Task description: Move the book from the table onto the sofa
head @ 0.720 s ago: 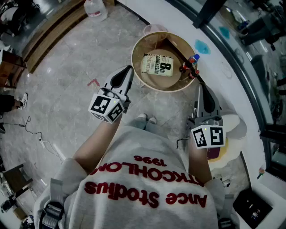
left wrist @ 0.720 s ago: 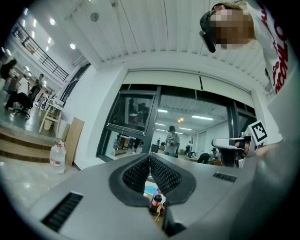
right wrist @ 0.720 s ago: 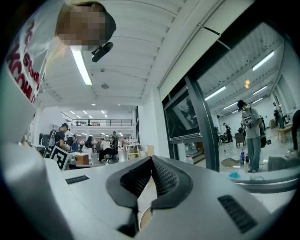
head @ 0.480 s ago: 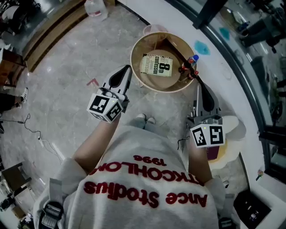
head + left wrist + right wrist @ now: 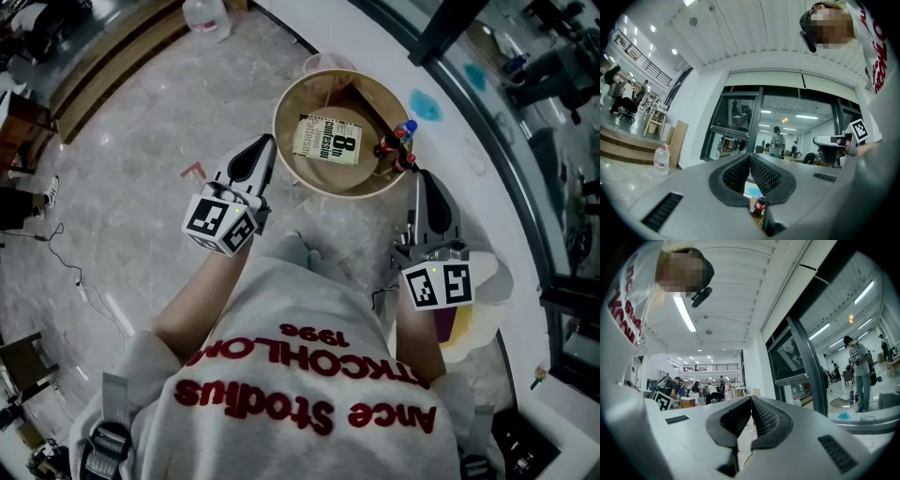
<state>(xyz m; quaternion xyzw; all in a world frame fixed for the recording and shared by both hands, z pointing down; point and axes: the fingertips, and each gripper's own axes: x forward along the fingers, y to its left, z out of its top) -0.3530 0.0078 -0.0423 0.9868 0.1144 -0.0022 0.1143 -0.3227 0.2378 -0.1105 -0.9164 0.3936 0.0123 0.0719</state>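
The book [image 5: 327,140], pale with dark print on its cover, lies flat on the round wooden table [image 5: 291,112] ahead of me in the head view. My left gripper [image 5: 266,142] is held level just left of the table's rim, jaws shut and empty. My right gripper [image 5: 421,175] hangs at the table's near right edge, also shut with nothing in it. In the left gripper view the ribbed pads [image 5: 761,174] meet at the tips [image 5: 750,156]. The right gripper view shows the same, pads touching at the tips [image 5: 751,398].
A small cola bottle [image 5: 402,132] with a red label stands at the table's right edge, close to my right gripper; it also shows below the left jaws [image 5: 759,205]. A clear water bottle [image 5: 204,16] stands on the marble floor far left. A white glazed wall curves along the right.
Both grippers and the book have barely shifted; my foot below the table has moved a little.
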